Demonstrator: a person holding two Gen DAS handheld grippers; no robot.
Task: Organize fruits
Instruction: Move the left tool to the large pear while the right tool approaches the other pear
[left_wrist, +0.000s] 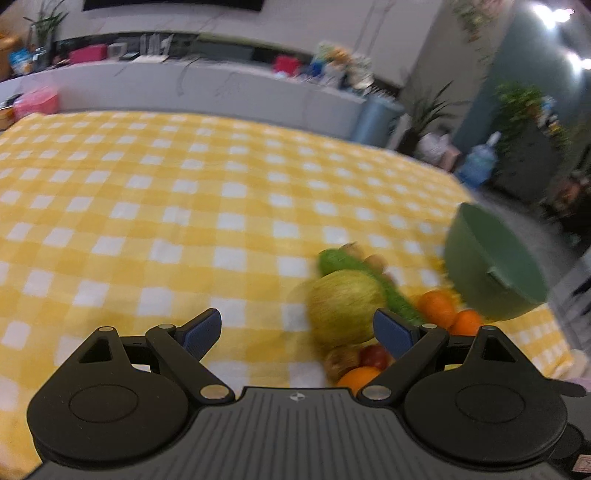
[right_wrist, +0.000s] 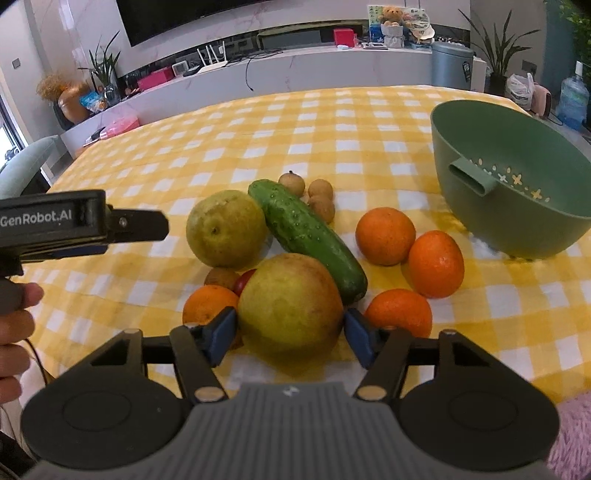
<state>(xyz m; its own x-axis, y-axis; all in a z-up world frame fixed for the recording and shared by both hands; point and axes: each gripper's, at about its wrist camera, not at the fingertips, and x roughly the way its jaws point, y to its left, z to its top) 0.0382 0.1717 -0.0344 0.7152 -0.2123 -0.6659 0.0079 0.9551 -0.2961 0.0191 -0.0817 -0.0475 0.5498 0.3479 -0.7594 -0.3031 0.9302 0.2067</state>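
While the green bowl (right_wrist: 513, 206) sits empty, every fruit waits on the desk (right_wrist: 332, 122); the right gripper (right_wrist: 291, 332) pinches a pear (right_wrist: 290, 306), the left gripper (left_wrist: 297, 332) spread wide.

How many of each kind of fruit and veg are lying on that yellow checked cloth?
Oranges: 4
Pears: 2, one between the right tongs
Cucumber: 1
Small brown round fruits, perhaps longans: 4
Small red fruit: 1, mostly hidden
Total: 12
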